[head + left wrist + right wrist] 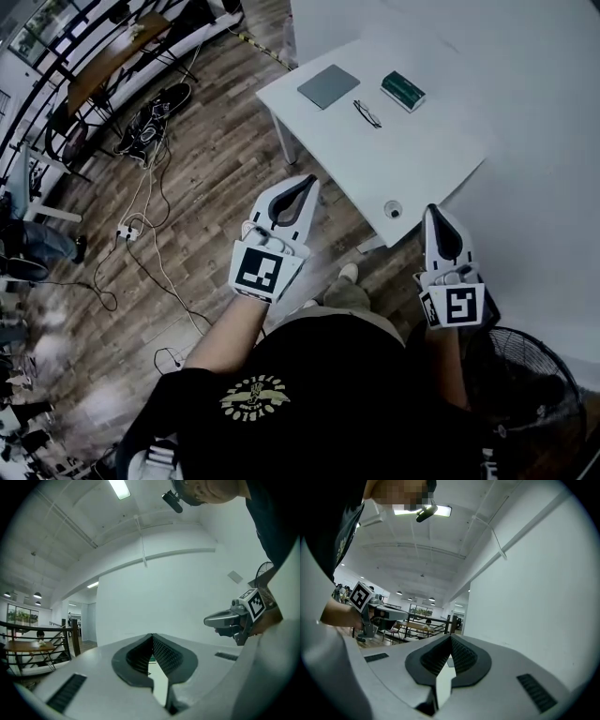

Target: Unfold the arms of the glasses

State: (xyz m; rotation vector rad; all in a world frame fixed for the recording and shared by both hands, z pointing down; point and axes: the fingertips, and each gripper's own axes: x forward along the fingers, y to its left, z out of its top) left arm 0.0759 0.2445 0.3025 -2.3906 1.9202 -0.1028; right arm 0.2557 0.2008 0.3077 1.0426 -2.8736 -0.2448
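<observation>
In the head view the black-framed glasses (367, 113) lie folded on the white table (412, 159), between a grey pad (328, 86) and a green case (403, 91). Both grippers are held level, short of the table's near edge and well apart from the glasses. My left gripper (309, 180) is over the wooden floor beside the table's corner, its tips together and nothing between them. My right gripper (432, 210) is at the table's front edge, also shut and empty. The left gripper view (152, 635) and the right gripper view (450, 637) each show the tips meeting.
A small white round object (393, 209) sits near the table's front edge, close to the right gripper. A black floor fan (525, 375) stands at the lower right. Cables (150, 244) and a skateboard (155, 117) lie on the wooden floor to the left.
</observation>
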